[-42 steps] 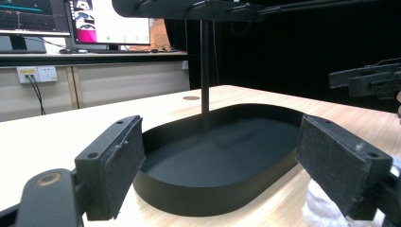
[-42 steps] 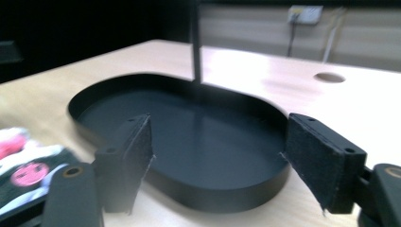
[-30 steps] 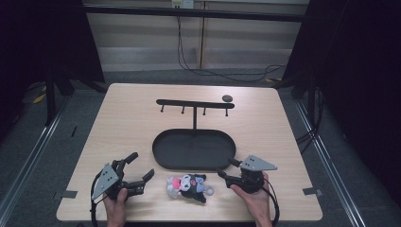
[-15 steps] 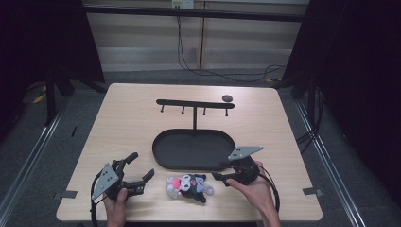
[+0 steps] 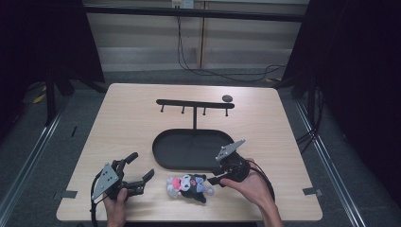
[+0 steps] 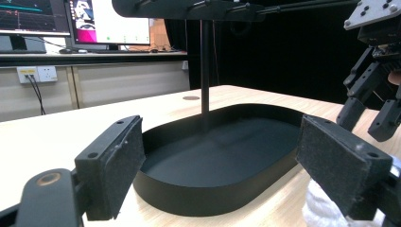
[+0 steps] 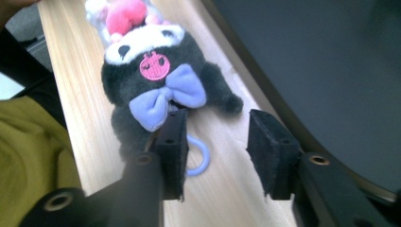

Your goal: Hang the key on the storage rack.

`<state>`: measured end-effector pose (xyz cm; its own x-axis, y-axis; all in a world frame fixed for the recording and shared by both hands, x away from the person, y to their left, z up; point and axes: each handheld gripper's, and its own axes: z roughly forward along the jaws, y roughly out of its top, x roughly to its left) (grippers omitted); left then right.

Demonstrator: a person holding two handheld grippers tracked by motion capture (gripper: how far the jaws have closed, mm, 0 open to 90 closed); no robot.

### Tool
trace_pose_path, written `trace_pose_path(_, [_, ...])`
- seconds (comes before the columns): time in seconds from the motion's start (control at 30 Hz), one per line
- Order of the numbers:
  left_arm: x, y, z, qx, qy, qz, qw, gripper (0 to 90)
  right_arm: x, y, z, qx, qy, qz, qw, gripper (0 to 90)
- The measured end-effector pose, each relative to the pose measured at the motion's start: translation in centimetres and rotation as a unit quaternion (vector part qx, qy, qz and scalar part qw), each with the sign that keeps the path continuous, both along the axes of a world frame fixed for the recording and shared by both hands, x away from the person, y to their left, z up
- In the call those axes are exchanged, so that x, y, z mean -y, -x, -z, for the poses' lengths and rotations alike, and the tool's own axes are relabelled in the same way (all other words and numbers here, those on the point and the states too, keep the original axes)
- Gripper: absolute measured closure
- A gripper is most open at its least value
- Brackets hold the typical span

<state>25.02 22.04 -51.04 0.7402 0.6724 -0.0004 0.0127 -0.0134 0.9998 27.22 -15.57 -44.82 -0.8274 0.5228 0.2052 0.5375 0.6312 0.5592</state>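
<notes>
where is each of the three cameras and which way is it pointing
High view: fixed above the person's side, looking forward and down on the pale wooden table; both hands, left gripper and right gripper show.
Left gripper view: rides low, looking level across the black oval tray and its post; own pads open.
Right gripper view: looks down at the black plush toy with the lilac bow; own gripper, jaws just been closing, nothing between the pads.
Shared: tray in all three; the toy in high and right views.

black plush toy (image 5: 191, 186) — flat on table
</notes>
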Motion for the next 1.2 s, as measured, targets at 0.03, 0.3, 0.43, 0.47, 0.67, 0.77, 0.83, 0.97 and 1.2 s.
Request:
trace_pose_path(0.03, [0.0,0.0,0.0,0.000,-0.002,0.001,1.0000,15.6,-0.1,-0.1,0.0,-0.004,0.003,-0.002,1.0000,61.1])
trace_pose_path(0.3, [0.0,0.0,0.0,0.000,-0.002,0.001,1.0000,15.6,-0.3,-0.7,-0.2,-0.023,0.015,-0.018,0.9994,64.4])
trace_pose_path(0.43, [0.0,0.0,0.0,0.000,0.000,0.001,1.0000,15.6,-0.8,-0.9,0.0,-0.029,0.027,-0.039,0.9985,66.7])
trace_pose_path(0.47, [0.0,0.0,0.0,0.001,-0.002,0.001,1.0000,15.6,-1.0,-1.0,0.1,-0.025,0.035,-0.036,0.9984,68.8])
trace_pose_path(0.67, [0.0,0.0,0.0,0.000,-0.001,0.001,1.0000,15.6,-1.1,-1.5,0.5,-0.056,0.031,-0.041,0.9971,73.9])
trace_pose_path(0.77, [0.0,0.0,0.0,0.000,0.000,0.000,1.0000,15.6,-1.3,-1.5,0.6,-0.065,0.035,-0.049,0.9961,72.1])
trace_pose_path(0.83, [0.0,0.0,0.0,0.000,0.000,0.001,1.0000,15.6,-1.4,-1.4,0.6,-0.064,0.035,-0.055,0.9958,72.0])
trace_pose_path(0.97, [0.0,0.0,0.0,0.000,0.000,0.000,1.0000,15.6,-2.0,-1.4,1.3,-0.079,0.045,-0.068,0.9935,70.2])
trace_pose_path(1.2, [0.0,0.0,0.0,0.000,-0.002,0.001,1.0000,15.6,-2.8,-1.7,1.9,-0.091,0.055,-0.081,0.9911,64.0])
